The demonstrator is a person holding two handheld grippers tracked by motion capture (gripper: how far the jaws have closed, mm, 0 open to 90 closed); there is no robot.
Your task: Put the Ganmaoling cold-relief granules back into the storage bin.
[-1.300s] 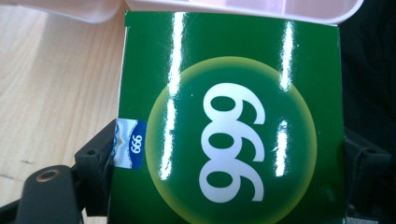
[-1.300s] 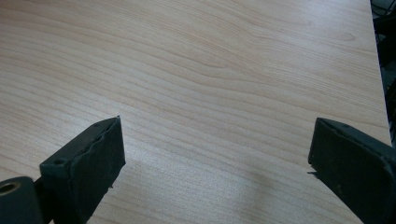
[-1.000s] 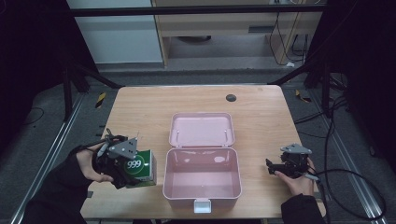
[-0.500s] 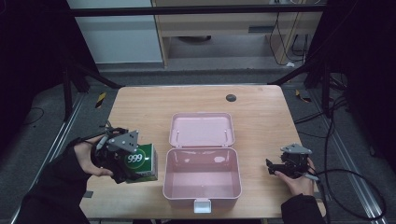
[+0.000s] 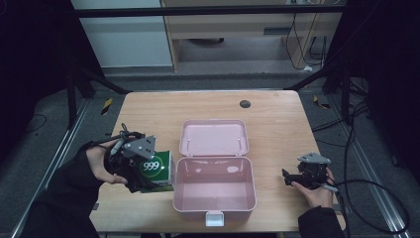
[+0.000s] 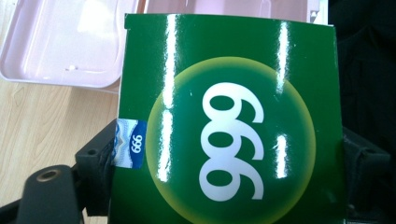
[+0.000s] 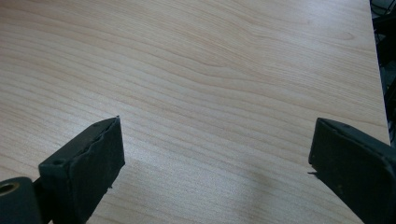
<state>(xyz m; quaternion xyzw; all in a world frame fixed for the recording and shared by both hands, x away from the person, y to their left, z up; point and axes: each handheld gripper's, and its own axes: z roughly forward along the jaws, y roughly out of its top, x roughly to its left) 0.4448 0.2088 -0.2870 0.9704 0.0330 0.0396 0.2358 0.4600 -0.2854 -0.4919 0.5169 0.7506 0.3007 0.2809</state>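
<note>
a pink case (image 5: 214, 187) is lying open in the middle of the wooden surface (image 5: 277, 116), its lid (image 5: 213, 138) folded flat on the far side of the tray. just to the left of the pink case, the left hand-held gripper (image 5: 137, 166) is clamping a glossy green box (image 5: 157, 169) printed with white "999" digits in a pale circle. in the left gripper view the green box (image 6: 229, 121) is sitting squarely between the two black jaws, which are pressing on its opposite sides, and a corner of the pink case (image 6: 60, 42) is showing beyond it. the green box is next to the case's left wall; whether its lower edge is touching the surface is hard to tell from the high view. well to the right of the pink case, the right hand-held gripper (image 5: 297, 177) is resting low by the near right corner of the surface, pointing toward the case. in the right gripper view its jaws are standing wide apart over bare wood (image 7: 210, 84), gripping nothing. a small dark round cap (image 5: 244, 104) is sitting on the surface beyond the case's lid.
</note>
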